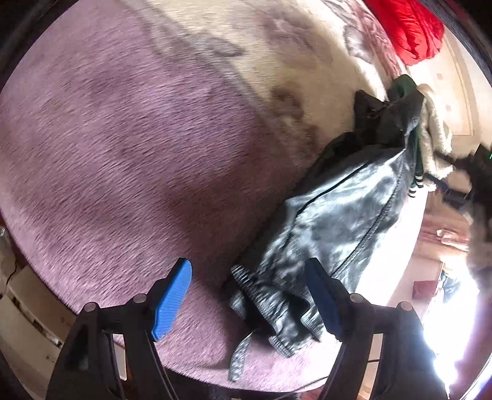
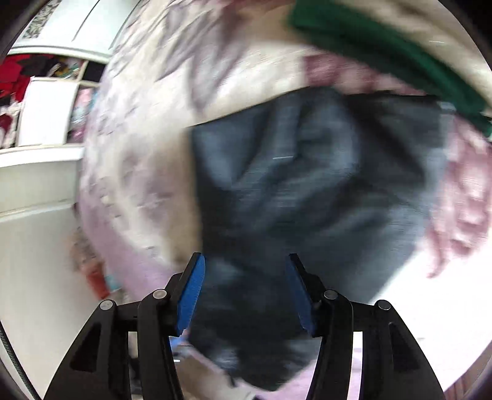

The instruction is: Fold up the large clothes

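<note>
Two hand-held grippers: left hand-held gripper (image 1: 250, 297), right hand-held gripper (image 2: 245, 290), gaping; one black jacket (image 1: 344, 209).

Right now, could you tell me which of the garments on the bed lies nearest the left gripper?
The black leather jacket; its ribbed cuff lies between the open left gripper fingers, while the red garment sits far off.

The left gripper (image 1: 249, 295) enters from the bottom edge of its frame, black linkage arms spreading upward to two blue-padded fingers (image 1: 172, 300) set wide apart, the jaws standing open with nothing pinched between them. The right gripper (image 2: 246, 292) likewise rises from the bottom centre of its frame, its blue pads (image 2: 191, 295) parted and facing each other across a clear gap, gripping nothing. Heavy blur smears the right view; the gripper itself stays sharp. No hand or wrist of the person shows.
</note>
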Motion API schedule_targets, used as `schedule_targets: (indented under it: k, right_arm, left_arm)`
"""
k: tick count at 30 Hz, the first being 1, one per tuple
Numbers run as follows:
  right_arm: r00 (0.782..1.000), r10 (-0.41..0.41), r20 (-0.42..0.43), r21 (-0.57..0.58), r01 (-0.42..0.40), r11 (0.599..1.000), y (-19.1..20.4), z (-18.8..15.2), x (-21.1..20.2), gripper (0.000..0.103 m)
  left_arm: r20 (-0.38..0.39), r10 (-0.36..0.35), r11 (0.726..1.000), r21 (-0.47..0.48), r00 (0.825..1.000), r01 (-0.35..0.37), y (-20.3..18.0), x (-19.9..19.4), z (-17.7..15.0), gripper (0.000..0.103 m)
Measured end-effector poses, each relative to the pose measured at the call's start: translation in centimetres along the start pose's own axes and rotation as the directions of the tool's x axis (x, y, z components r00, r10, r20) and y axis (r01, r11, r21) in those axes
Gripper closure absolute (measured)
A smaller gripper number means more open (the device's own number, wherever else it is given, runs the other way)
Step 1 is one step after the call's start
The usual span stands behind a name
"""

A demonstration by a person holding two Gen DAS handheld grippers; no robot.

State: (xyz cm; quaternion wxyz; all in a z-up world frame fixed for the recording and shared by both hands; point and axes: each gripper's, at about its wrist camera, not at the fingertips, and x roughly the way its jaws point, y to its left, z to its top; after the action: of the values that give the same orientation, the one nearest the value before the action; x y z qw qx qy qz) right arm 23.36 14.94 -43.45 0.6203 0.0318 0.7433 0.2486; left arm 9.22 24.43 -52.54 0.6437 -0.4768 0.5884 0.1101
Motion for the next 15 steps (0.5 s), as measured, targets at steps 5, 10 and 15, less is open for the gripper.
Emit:
schedule_targets:
  k: [5, 10, 15]
  right_arm:
    - [0.998, -0.042, 0.037, 0.101, 0.038, 0.994, -9.9, 0.6, 1.0, 0.02]
    - [0.945, 0.326, 0.02, 0.256, -0.32, 0.912, -16.6, 2.8, 8.2, 0.019]
    - [0.917, 0.34, 0.208, 0.289, -0.389, 0.875, -17.2, 1.5, 7.6, 0.06]
  left_arm:
    - [0.004, 0.046, 0.997, 0.057, 0.999, -0.046, -2.6, 2.9, 1.6, 0.029]
    - [-0.005, 0.12, 0.99, 0.082, 0.993, -0.119, -3.0, 5.9, 2.0, 0.027]
    - [-0.016, 0.156, 0.982, 0.108, 0.988, -0.153, -4.2, 5.8, 2.2, 0.027]
